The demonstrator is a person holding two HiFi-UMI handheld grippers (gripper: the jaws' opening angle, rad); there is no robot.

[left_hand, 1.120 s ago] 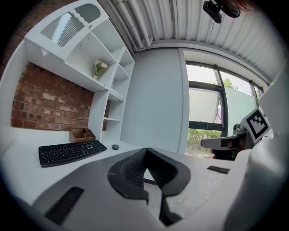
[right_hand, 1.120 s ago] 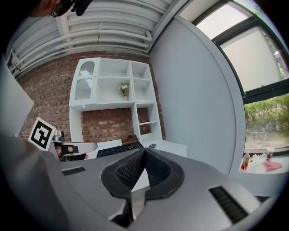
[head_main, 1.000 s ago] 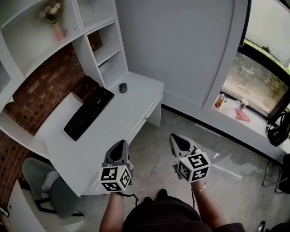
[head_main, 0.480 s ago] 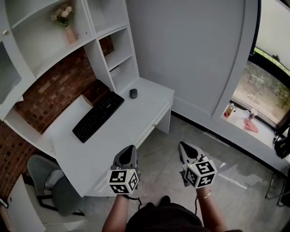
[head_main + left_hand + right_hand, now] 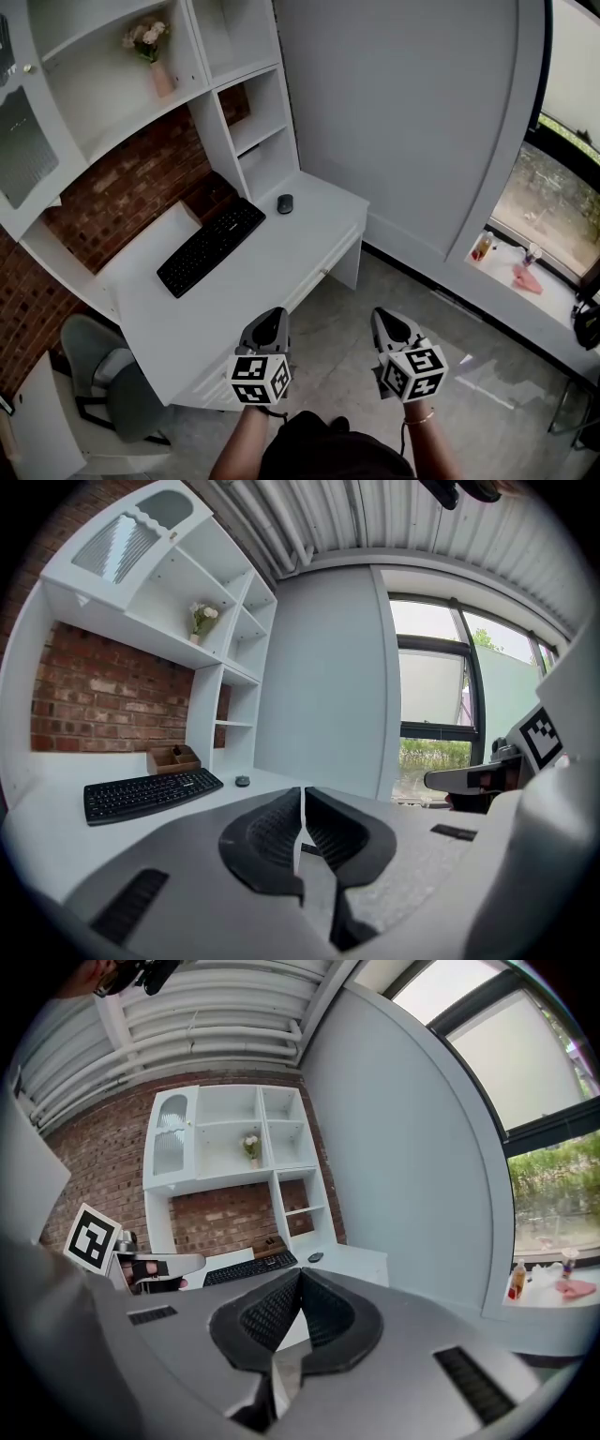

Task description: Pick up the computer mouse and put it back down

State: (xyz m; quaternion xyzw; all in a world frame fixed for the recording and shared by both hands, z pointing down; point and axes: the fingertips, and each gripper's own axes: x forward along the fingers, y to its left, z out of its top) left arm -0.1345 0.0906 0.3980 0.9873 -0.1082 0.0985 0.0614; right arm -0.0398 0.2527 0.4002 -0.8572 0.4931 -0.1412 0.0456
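A small dark computer mouse [image 5: 285, 203] lies on the white desk [image 5: 253, 267], just right of the black keyboard [image 5: 211, 247]. It shows tiny in the left gripper view, the mouse [image 5: 243, 781], and in the right gripper view, the mouse [image 5: 315, 1257]. My left gripper [image 5: 273, 320] hangs over the desk's near edge, jaws shut and empty. My right gripper [image 5: 388, 323] is over the floor beside the desk, also shut with nothing held. Both are far short of the mouse.
White shelving [image 5: 239, 89] rises behind the desk against a brick wall, with a flower vase [image 5: 159, 66] on one shelf. A grey chair [image 5: 112, 389] stands at the desk's left end. A window sill [image 5: 525, 281] with small items runs along the right.
The head view has shifted, so the desk and mouse sit further right and lower in the picture. Both grippers stay shut and keep their place at the bottom of the view.
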